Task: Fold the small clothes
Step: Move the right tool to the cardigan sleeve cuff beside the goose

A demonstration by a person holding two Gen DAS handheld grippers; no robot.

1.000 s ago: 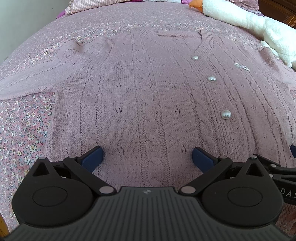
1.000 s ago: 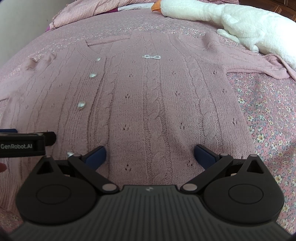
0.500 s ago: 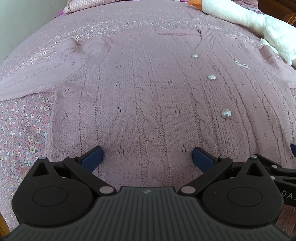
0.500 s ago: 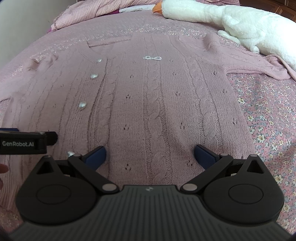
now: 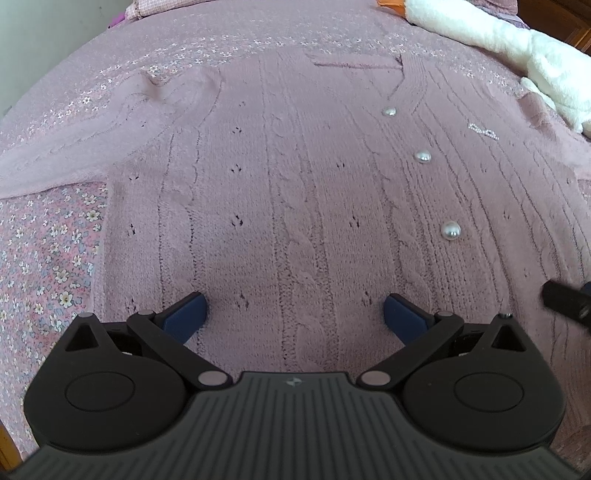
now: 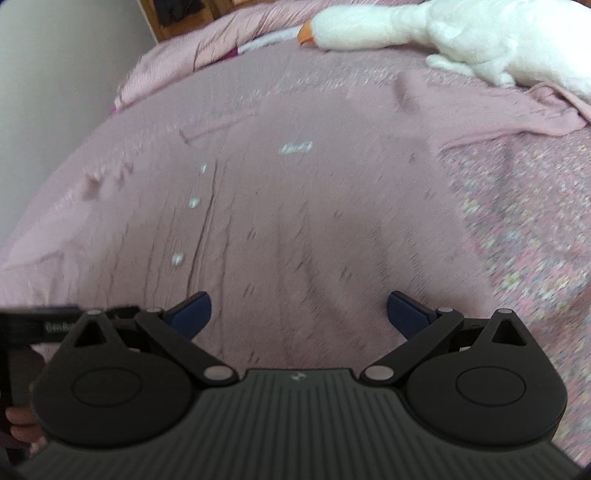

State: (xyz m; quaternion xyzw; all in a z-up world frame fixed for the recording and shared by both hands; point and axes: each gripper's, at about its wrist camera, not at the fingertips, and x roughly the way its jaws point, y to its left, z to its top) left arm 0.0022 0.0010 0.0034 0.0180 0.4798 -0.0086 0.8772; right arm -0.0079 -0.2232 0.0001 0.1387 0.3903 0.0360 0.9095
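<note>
Presently, cardigan: pink cable-knit, spread flat and face up over the middle of both frames, buttoned shut; laid out this way, by my reading, so that sides and sleeves can be turned in cleanly
Buttons: three pearly ones run in a slanting line at centre right of the left wrist view; the same row shows blurred at centre left of the right wrist view
Sleeves: one sleeve runs out to the left edge of the left wrist view, the other sleeve to the upper right of the right wrist view; both lie spread, so no fold appears begun
Bedspread: flowered pink cloth under the cardigan, bare at lower left
Toy goose: white plush along the top right edge, lying apart from the cardigan body but close to the far sleeve
Left gripper: jaws spread wide, nothing between them, poised low over the hem area, blue fingertips near the knit; contact cannot be told
Right gripper: jaws likewise released and empty, above the hem on the other side; its view is smeared, which suggests motion
Pose: both tools point up the garment from the hem end, side by side; the left tool's body shows at the lower left edge of the right wrist view
Likely step: reaching for a first hold
</note>
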